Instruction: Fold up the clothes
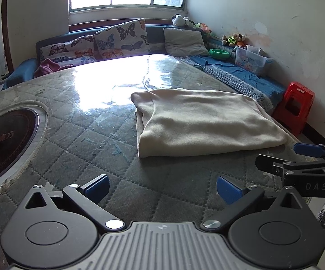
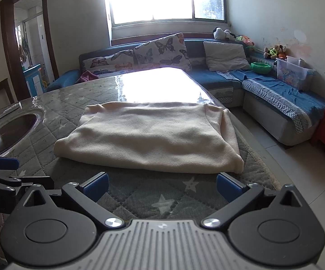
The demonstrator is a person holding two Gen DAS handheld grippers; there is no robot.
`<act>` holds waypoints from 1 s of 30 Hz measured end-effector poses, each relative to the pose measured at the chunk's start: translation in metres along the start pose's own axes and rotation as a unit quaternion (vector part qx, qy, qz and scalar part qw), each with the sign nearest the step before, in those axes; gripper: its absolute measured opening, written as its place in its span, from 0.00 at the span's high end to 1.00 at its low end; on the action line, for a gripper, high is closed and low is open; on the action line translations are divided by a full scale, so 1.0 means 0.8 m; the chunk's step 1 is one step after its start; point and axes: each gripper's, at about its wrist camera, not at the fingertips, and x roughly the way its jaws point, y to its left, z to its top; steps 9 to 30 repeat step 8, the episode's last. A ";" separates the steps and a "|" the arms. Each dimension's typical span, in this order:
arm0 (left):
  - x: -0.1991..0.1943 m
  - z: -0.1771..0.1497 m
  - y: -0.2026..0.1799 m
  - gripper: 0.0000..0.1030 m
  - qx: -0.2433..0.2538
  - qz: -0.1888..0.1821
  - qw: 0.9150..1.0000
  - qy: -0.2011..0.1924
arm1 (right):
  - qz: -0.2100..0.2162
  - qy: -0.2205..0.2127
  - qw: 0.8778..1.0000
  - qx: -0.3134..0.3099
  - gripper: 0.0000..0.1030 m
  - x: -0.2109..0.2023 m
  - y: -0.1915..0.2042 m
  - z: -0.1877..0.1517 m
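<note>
A cream garment [image 1: 205,121] lies folded into a flat rectangle on the quilted table [image 1: 90,135], toward its right side. My left gripper [image 1: 162,189] hovers open above the near part of the table, short of the garment's near left corner, holding nothing. In the right wrist view the same cream garment [image 2: 149,137] lies straight ahead. My right gripper [image 2: 162,185] is open just before its near edge, also holding nothing. The right gripper [image 1: 306,155] shows at the right edge of the left wrist view, and the left gripper's blue fingertip [image 2: 3,163] shows at the left edge of the right view.
A round black cooktop [image 1: 7,141] is set into the table at the left. A blue corner sofa [image 2: 274,99] with butterfly cushions [image 1: 122,38], a clear storage box [image 2: 292,73] and a green bowl [image 2: 261,67] runs behind and to the right. A red stool [image 1: 295,108] stands on the floor at the right.
</note>
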 end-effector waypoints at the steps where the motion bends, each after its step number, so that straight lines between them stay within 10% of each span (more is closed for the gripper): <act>1: 0.000 0.000 0.001 0.00 0.000 0.000 1.000 0.000 | 0.000 0.001 1.000 -0.001 0.00 0.001 0.000 0.001; 30: 0.008 0.006 0.004 0.00 0.000 0.001 1.000 0.005 | 0.004 0.003 1.000 -0.001 0.00 0.009 0.001 0.005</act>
